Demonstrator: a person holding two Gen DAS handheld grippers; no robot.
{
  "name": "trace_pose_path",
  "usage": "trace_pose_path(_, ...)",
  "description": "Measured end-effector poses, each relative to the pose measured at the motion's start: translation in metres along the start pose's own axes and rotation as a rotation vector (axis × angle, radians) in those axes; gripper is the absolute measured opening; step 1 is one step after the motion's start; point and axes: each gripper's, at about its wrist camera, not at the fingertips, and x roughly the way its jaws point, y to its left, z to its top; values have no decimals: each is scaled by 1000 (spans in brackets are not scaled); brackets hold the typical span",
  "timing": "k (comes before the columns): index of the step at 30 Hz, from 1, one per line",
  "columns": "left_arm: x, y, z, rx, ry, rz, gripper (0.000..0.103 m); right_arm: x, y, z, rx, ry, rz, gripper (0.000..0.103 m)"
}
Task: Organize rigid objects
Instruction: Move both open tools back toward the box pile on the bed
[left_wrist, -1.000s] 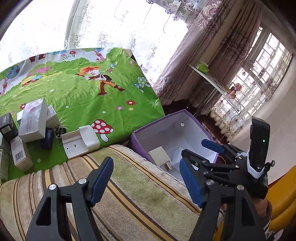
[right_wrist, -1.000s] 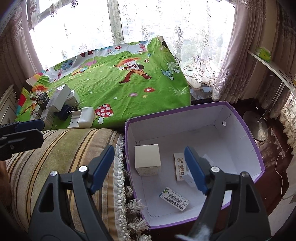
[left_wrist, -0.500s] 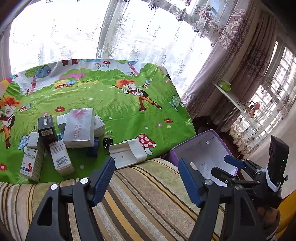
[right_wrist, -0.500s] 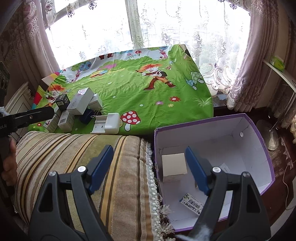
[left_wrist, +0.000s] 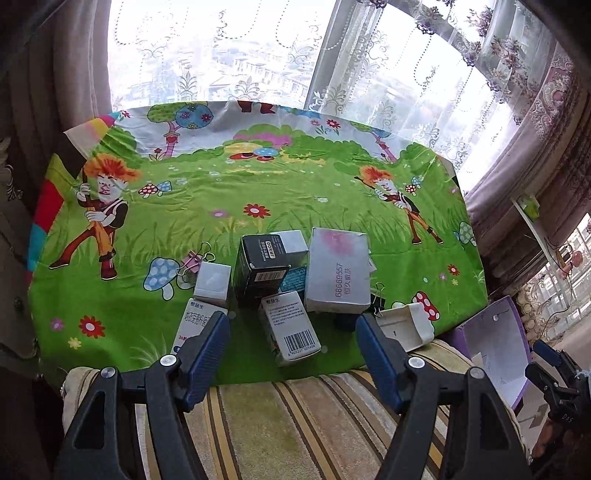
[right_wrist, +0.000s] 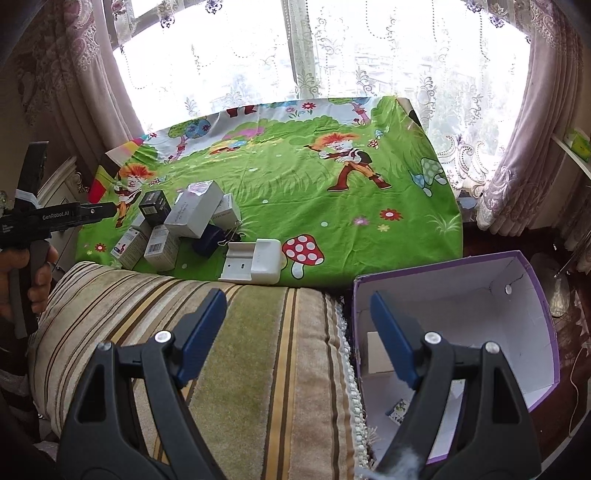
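I see a cluster of small boxes on the green cartoon cloth (left_wrist: 258, 192): a black box (left_wrist: 260, 271) upright, a large white box (left_wrist: 338, 273) beside it, a barcoded carton (left_wrist: 291, 328) lying nearest. A white holder (right_wrist: 255, 260) lies at the cloth's near edge; the purple bin (right_wrist: 532, 295) holds a white box (right_wrist: 376, 352)

Table under green cartoon tablecloth (left_wrist: 258, 192). Near front edge: cluster of small cartons: black box (left_wrist: 260, 271), tall white box (left_wrist: 338, 275), barcode box (left_wrist: 293, 328), small white box (left_wrist: 212, 282), blue-lettered box (left_wrist: 194, 325). White plastic holder (right_wrist: 255, 260) beside red mushroom print. Binder clips: pink (left_wrist: 194, 258), black (left_wrist: 377, 302).
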Motion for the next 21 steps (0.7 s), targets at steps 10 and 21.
trace_pose_path(10, 42, 63, -9, -124, 126, 130, 72, 27, 40, 59, -17, -5, 45, 87)
trace_pose_path(21, 75, 67, -25, -111, 236, 137, 72, 88, 84, 87, -9, 122, 103, 88)
